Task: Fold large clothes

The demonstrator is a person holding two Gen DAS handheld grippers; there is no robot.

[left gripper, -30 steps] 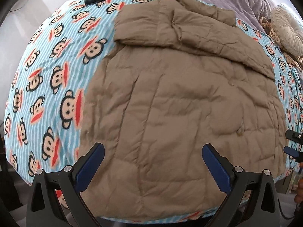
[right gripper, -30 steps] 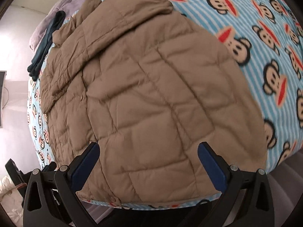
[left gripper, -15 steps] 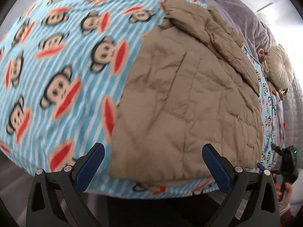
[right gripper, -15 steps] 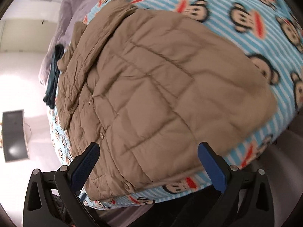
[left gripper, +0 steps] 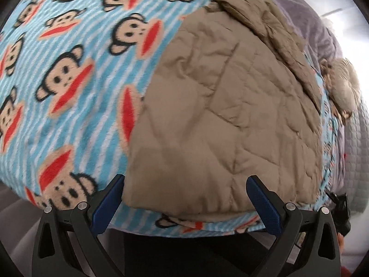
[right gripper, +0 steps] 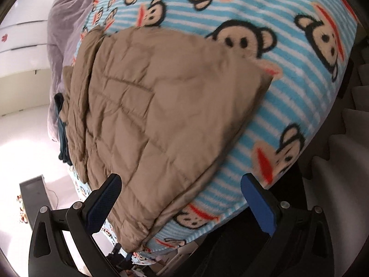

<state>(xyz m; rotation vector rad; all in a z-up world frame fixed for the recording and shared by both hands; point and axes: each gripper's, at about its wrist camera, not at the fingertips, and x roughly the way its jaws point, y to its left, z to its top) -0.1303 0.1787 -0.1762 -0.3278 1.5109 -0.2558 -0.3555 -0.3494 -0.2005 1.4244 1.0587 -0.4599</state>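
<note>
Tan quilted fabric, puffy and creased along its stitched squares, makes up the jacket [left gripper: 221, 115] lying flat on a fleecy blue-striped monkey-print blanket [left gripper: 69, 80], its hem at the bed's near edge and its collar end toward 12 o'clock. Just short of that hem the left gripper [left gripper: 184, 196] and the right gripper [right gripper: 182, 198] each hang with blue-padded jaws spread wide, holding nothing. Beyond the collar lie a lilac duvet [right gripper: 62, 27] and dark teal folded clothes [right gripper: 61, 133].

jacket [left gripper: 221, 120] on blanket [left gripper: 76, 73]; dark garment [right gripper: 61, 136] behind jacket
</note>
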